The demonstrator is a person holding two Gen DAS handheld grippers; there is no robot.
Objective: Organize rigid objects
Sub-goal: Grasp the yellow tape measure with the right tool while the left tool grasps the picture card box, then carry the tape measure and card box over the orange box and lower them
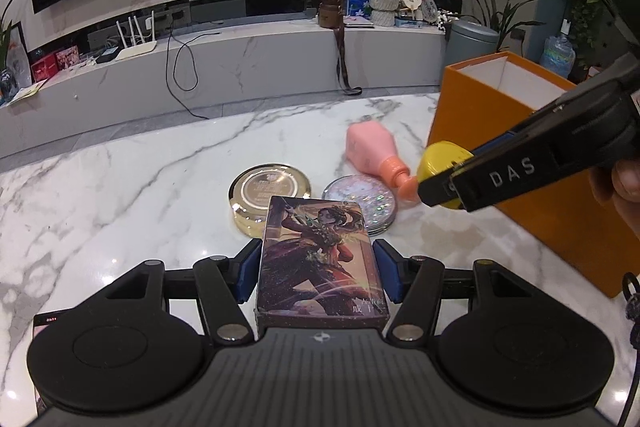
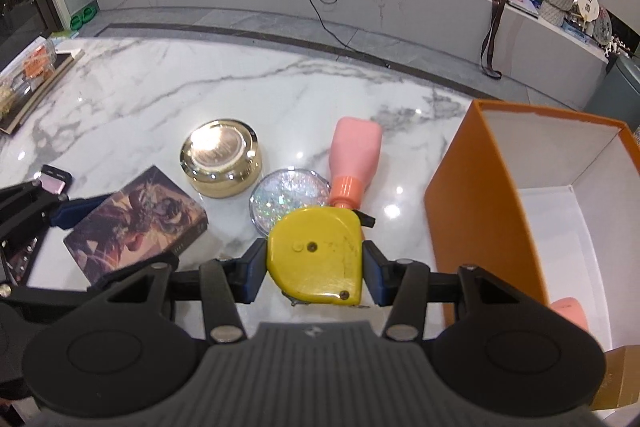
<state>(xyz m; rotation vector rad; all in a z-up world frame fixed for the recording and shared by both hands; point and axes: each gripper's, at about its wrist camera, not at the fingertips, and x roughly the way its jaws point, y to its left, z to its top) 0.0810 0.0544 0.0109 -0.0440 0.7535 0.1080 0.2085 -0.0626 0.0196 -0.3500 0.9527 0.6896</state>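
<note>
My left gripper [image 1: 316, 271] is shut on a printed card box [image 1: 320, 263] with a character picture, held above the marble table [image 1: 120, 195]; the box also shows in the right wrist view [image 2: 136, 223]. My right gripper [image 2: 314, 267] is shut on a yellow tape measure [image 2: 316, 259], seen in the left wrist view [image 1: 440, 157] next to the orange box [image 1: 520, 147]. On the table lie a gold round tin [image 1: 270, 197], a glittery round case [image 1: 360, 197] and a pink bottle [image 1: 374, 151] on its side.
The open orange box [image 2: 452, 195] stands at the right, white inside, with a pink object [image 2: 570, 311] at its bottom. A tray with items [image 2: 36, 79] sits at the table's far left. A phone [image 2: 54, 179] lies near the left gripper. A TV console is beyond the table.
</note>
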